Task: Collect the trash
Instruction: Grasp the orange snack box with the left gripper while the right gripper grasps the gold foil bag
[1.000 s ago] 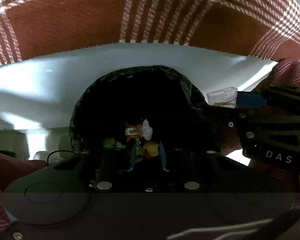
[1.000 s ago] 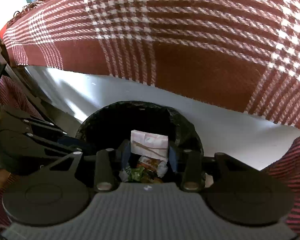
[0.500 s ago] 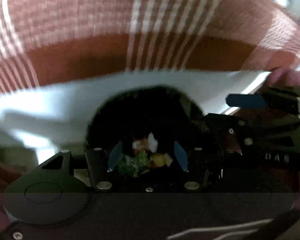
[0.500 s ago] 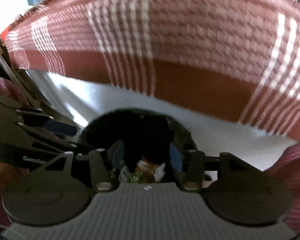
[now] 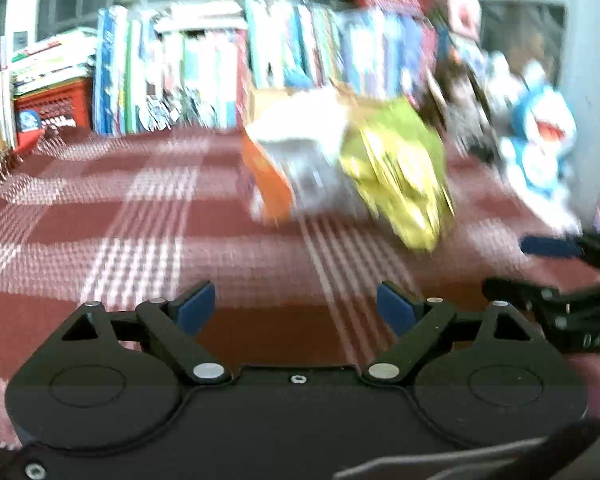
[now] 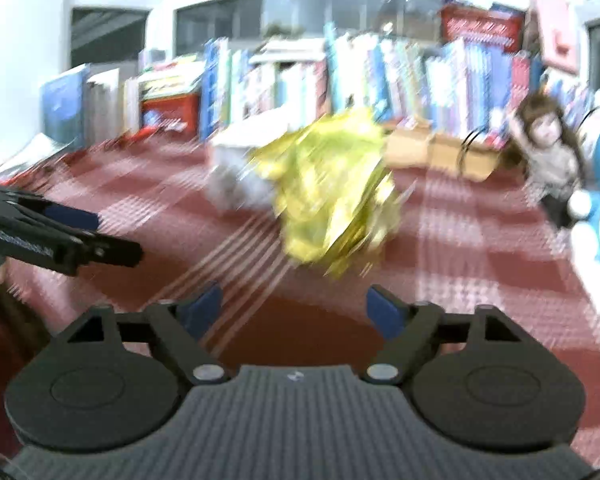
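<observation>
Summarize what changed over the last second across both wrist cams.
Both grippers swung up from the black-lined bin to the red plaid tablecloth. The right gripper dropped its white paper scrap; the left gripper opened, released its wrappers. Now ahead: crumpled yellow foil wrapper and orange-and-white packet. Unchanged: grippers side by side.
</observation>
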Action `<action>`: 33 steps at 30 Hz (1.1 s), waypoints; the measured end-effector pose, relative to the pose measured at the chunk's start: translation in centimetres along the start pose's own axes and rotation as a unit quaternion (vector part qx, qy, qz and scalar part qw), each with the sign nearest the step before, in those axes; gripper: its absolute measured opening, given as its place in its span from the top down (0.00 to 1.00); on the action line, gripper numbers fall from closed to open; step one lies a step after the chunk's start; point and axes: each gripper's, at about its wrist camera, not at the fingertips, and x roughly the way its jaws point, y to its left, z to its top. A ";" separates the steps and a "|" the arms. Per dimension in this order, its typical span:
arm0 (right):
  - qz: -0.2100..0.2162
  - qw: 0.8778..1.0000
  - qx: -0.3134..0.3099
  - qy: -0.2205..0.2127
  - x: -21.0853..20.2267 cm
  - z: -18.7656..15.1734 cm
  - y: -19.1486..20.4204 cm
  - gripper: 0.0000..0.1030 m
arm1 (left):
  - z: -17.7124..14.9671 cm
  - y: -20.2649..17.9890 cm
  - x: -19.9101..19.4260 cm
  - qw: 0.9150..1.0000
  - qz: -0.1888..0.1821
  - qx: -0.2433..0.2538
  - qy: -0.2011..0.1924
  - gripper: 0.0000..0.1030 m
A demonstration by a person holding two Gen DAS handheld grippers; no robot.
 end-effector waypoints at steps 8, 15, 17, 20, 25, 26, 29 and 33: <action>-0.043 0.998 -0.034 -0.029 7.0 3.6 -1.7 0.00 | 7.3 2.6 7.9 0.994 0.027 -0.079 -0.076 0.08; -0.027 0.999 -0.021 0.001 12.0 4.6 -2.0 0.10 | 11.0 3.2 14.8 0.996 0.012 -0.081 -0.046 0.49; -0.020 1.000 0.005 0.010 12.1 4.6 -2.4 0.28 | 11.1 3.7 16.0 0.994 0.011 -0.106 -0.022 0.75; -0.014 1.000 0.014 -0.003 10.9 4.2 -2.5 0.33 | 10.8 4.1 15.8 0.994 0.012 -0.101 -0.032 0.81; -0.018 0.999 0.015 -0.034 8.5 4.1 -2.8 0.36 | 10.1 4.5 13.4 0.993 0.009 -0.098 -0.058 0.84; -0.018 0.999 0.017 -0.041 8.0 4.2 -2.8 0.36 | 10.1 4.6 12.6 0.993 0.008 -0.098 -0.066 0.84; -0.017 0.998 0.024 -0.055 7.2 5.0 -3.2 0.35 | 10.1 4.7 10.7 0.991 -0.004 -0.095 -0.089 0.84; -0.022 0.997 0.024 -0.068 6.4 5.5 -3.3 0.35 | 10.1 4.9 8.8 0.990 -0.002 -0.092 -0.107 0.84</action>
